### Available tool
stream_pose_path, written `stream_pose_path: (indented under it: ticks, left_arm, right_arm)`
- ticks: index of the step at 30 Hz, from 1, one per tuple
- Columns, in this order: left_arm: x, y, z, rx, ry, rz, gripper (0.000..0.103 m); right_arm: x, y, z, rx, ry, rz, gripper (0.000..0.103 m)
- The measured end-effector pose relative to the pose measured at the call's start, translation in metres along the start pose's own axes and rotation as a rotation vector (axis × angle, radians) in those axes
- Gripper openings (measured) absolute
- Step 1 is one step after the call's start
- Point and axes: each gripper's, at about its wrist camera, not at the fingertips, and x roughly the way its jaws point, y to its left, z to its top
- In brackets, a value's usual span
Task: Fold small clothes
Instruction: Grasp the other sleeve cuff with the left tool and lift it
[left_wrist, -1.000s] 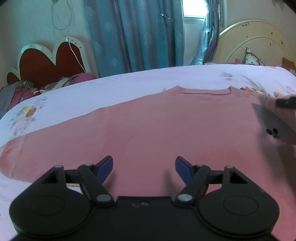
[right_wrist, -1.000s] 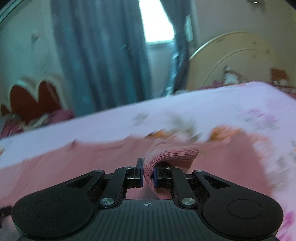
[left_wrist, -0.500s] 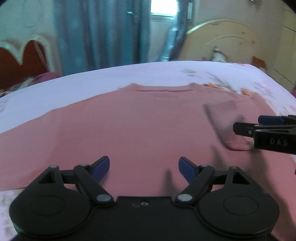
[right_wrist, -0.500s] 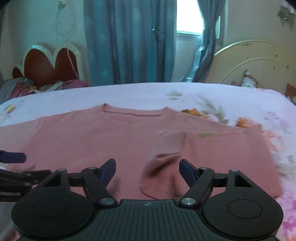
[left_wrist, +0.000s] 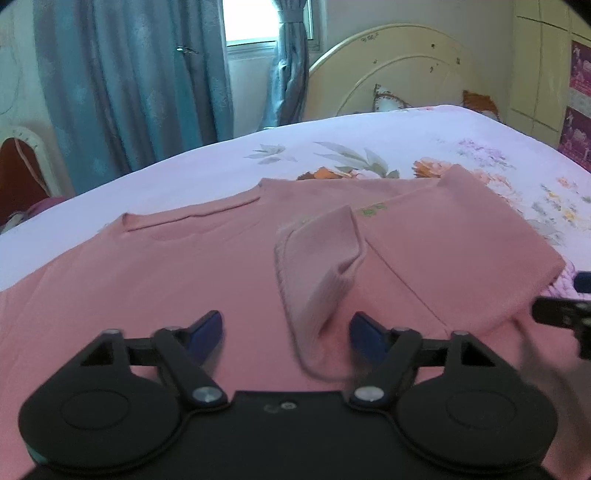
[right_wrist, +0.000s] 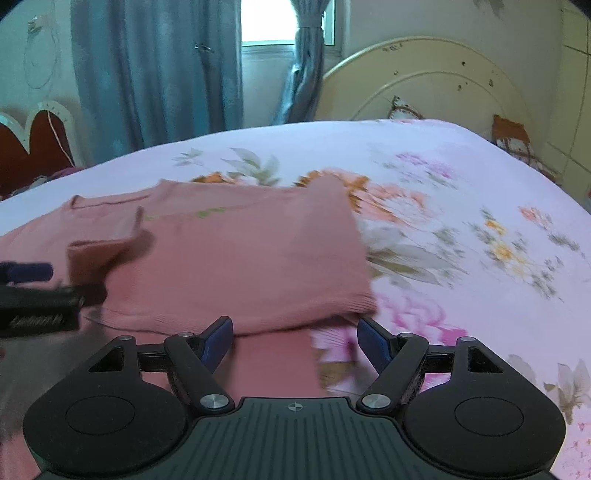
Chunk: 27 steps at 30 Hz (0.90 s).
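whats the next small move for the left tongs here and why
Probably ease the left tongs down onto the cuff of the folded-in sleeve and flatten it. The cuff lies rumpled and puckered on the pink sweater, partly between the closing tongs, which do not yet pinch it. The right tongs are open and empty.

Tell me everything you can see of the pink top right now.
The pink top is a soft knit with a ribbed hem, lying flat on the floral bedsheet, neckline away from the cameras. Its right side is folded inward over the body, and the sleeve cuff lies crumpled on top. Neither gripper holds it; the left gripper is closing just above the cuff.
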Motion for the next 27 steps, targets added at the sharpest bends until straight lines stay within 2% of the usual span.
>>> stream_pose_path:
  ticks: [1, 3, 5, 6, 7, 14, 20, 21, 22, 23, 25, 27]
  left_arm:
    - [0.003, 0.002, 0.001, -0.016, 0.003, -0.009, 0.054]
    - [0.011, 0.011, 0.004, -0.077, 0.008, -0.043, 0.047]
    - [0.012, 0.018, 0.005, -0.110, -0.012, -0.083, 0.029]
    - [0.011, 0.020, 0.006, -0.119, -0.027, -0.105, 0.015]
    - [0.010, 0.022, 0.007, -0.126, -0.036, -0.094, 0.010]
    - [-0.013, 0.047, 0.033, -0.224, -0.144, -0.107, 0.007]
    - [-0.034, 0.083, 0.057, -0.308, -0.234, -0.076, 0.007]
    - [-0.035, 0.088, 0.058, -0.311, -0.238, -0.062, 0.007]
    - [-0.035, 0.093, 0.056, -0.316, -0.238, -0.046, 0.007]
    - [-0.033, 0.099, 0.053, -0.325, -0.232, -0.034, 0.007]
    - [-0.028, 0.107, 0.043, -0.340, -0.202, -0.020, 0.007]
    - [-0.022, 0.112, 0.028, -0.347, -0.168, 0.004, 0.007]
  right_arm:
    - [0.002, -0.005, -0.002, 0.005, 0.007, 0.000, 0.074]
    - [0.002, -0.011, -0.002, 0.017, 0.010, 0.002, 0.074]
    - [0.005, -0.015, -0.003, 0.026, 0.012, 0.007, 0.074]
    - [0.006, -0.017, -0.003, 0.028, 0.012, 0.011, 0.074]
    - [0.007, -0.018, -0.002, 0.027, 0.009, 0.014, 0.074]
    - [0.019, -0.016, 0.000, 0.011, 0.014, 0.017, 0.074]
    - [0.029, -0.005, 0.007, -0.005, -0.005, 0.025, 0.073]
    - [0.031, -0.003, 0.009, -0.005, -0.007, 0.031, 0.067]
    - [0.034, -0.001, 0.011, -0.004, -0.006, 0.038, 0.045]
    - [0.037, 0.001, 0.013, 0.001, -0.004, 0.044, 0.033]
    - [0.041, 0.003, 0.017, 0.012, -0.006, 0.052, 0.032]
    - [0.037, -0.002, 0.017, 0.034, -0.027, 0.038, 0.008]
